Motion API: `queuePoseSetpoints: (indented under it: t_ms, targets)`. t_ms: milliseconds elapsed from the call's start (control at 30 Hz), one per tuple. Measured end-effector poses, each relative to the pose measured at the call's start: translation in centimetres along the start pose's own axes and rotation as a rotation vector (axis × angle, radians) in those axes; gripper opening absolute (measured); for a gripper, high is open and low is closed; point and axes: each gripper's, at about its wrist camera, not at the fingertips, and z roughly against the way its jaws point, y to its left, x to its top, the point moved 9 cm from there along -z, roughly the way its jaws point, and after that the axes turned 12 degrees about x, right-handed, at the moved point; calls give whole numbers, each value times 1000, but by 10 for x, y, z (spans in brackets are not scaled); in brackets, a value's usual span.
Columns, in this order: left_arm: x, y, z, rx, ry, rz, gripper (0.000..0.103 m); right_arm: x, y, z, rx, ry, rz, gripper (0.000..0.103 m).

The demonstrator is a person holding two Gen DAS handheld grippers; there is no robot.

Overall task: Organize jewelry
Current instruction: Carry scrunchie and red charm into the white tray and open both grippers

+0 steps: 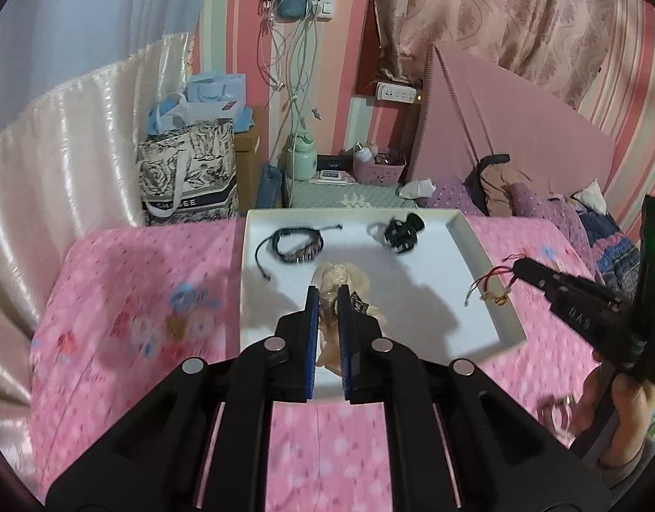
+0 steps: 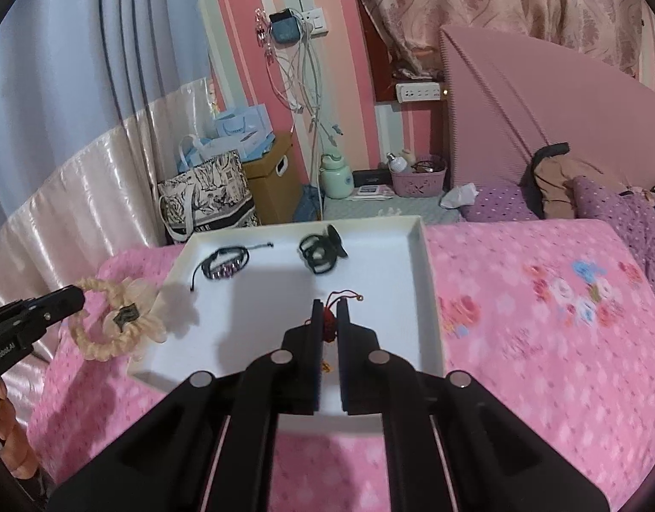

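Left tongs (image 1: 328, 298) clamp cream scrunchie (image 2: 109, 320); right tongs (image 2: 331, 313) pinch red cord charm (image 2: 330, 320). White tray (image 2: 430, 298) lies ahead, below both; left tongs over its near-left edge, right over its middle.

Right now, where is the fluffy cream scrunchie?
The cream scrunchie hangs from the left gripper, at the left of the right wrist view, over the white tray's left edge.

pink bed (image 1: 127, 324), white tray (image 1: 477, 251) on it

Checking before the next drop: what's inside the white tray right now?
In the white tray: a dark bracelet and a black hair clip. The near end is hidden behind the jaws.
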Motion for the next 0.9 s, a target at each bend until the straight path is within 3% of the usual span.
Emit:
queuePoseSetpoints:
  t_ms: [167, 433, 633, 900]
  targets:
    - [16, -5, -51, 17, 37, -7, 6, 14, 11, -41, 13, 14, 0, 5]
    - [11, 3, -113, 61, 101, -24, 7, 29, 30, -100, 43, 42, 8, 5]
    - [7, 15, -142, 62, 138, -22, 7, 9, 28, -138, 4, 139, 43, 5]
    - [-9, 14, -166, 151, 168, -75, 7, -7, 22, -150, -40, 226, 62, 5]
